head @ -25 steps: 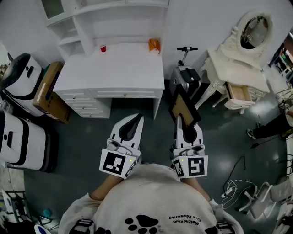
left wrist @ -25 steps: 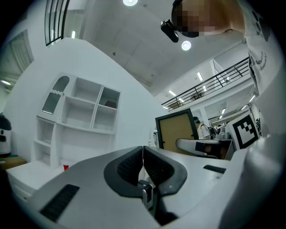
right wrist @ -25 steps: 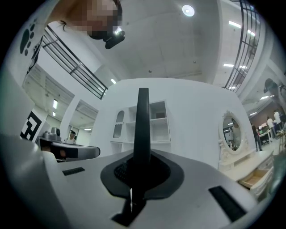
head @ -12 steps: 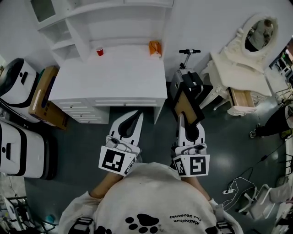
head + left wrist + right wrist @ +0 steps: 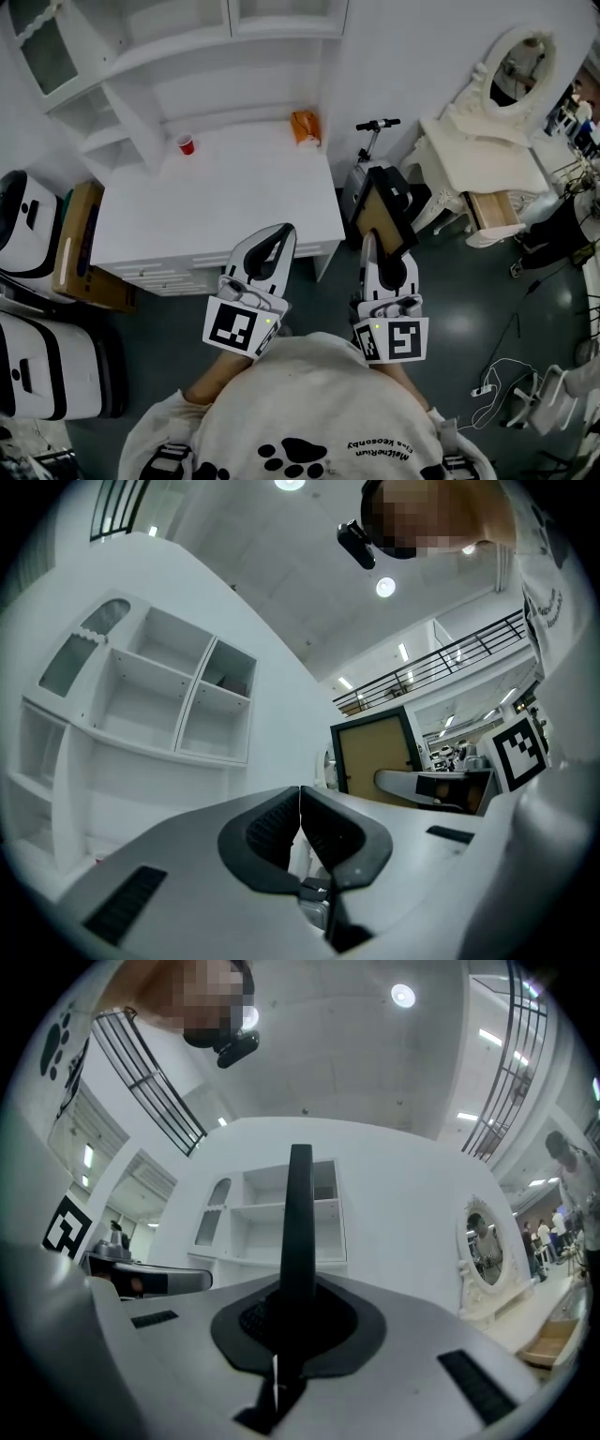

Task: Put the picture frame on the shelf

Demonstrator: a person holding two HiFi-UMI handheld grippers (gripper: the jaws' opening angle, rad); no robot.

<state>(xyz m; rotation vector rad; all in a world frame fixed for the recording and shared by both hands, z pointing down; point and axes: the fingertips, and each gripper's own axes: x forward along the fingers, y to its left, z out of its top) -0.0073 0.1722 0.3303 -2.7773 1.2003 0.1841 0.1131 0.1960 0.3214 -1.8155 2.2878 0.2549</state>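
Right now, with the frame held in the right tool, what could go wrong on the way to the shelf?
1. The right tool grips the picture frame by one edge only; the tall frame might pivot or slip.
2. The frame sits past the desk's right corner, near a scooter handlebar; it could clip either.
3. A red cup and an orange object sit on the desk below the shelf; a low reach may knock them.

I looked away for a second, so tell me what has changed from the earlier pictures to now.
The person has carried both claws toward the white desk: the left claw now shows over its front edge, no longer short of it. The right claw stays shut on the picture frame; the left claw stays shut and empty. The red cup sits unmoved on the desk.
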